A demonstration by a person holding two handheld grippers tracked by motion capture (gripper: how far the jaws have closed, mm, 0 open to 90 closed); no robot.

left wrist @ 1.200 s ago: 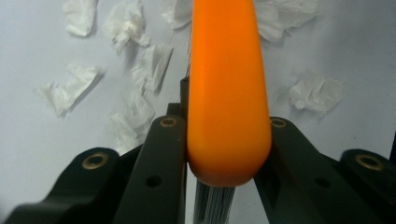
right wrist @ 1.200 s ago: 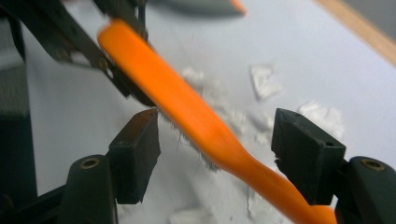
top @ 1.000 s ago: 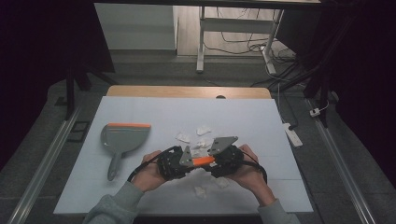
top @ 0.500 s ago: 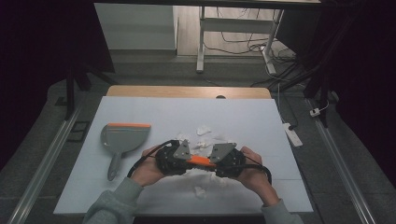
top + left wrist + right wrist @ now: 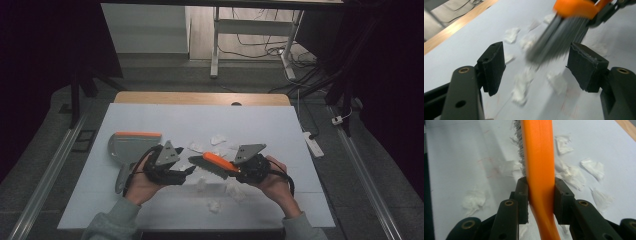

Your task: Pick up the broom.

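I have the right gripper (image 5: 239, 170) just right of centre in the high view, its jaws closed tight on the orange handle of a brush (image 5: 216, 163). In the right gripper view the brush (image 5: 539, 162) runs straight up the middle of the frame from between the two black jaws, pinched on both sides, with grey bristles showing along its left edge near the top.

My left gripper (image 5: 184, 172) sits left of centre in the high view, pointing toward the brush head. Its jaws stand wide apart and grip nothing. In the left gripper view the brush's (image 5: 564, 30) blurred grey bristles and orange back hang in the upper right of the frame, beyond the gap between the jaws; I cannot tell whether the bristles touch the table.

Torn white paper scraps (image 5: 218, 139) lie scattered on the pale table (image 5: 280, 125) around and below both grippers: a few above the brush, some under it, more toward the bottom centre of the frame. In the right gripper view the scraps (image 5: 592, 167) lie on both sides of the brush. In the left gripper view several scraps (image 5: 521, 85) lie on the surface between the jaws.

The one container is a grey dustpan (image 5: 131, 146) with an orange front edge, lying flat at the left of the high view, just beside my left hand (image 5: 142, 181). I see no scraps inside it.
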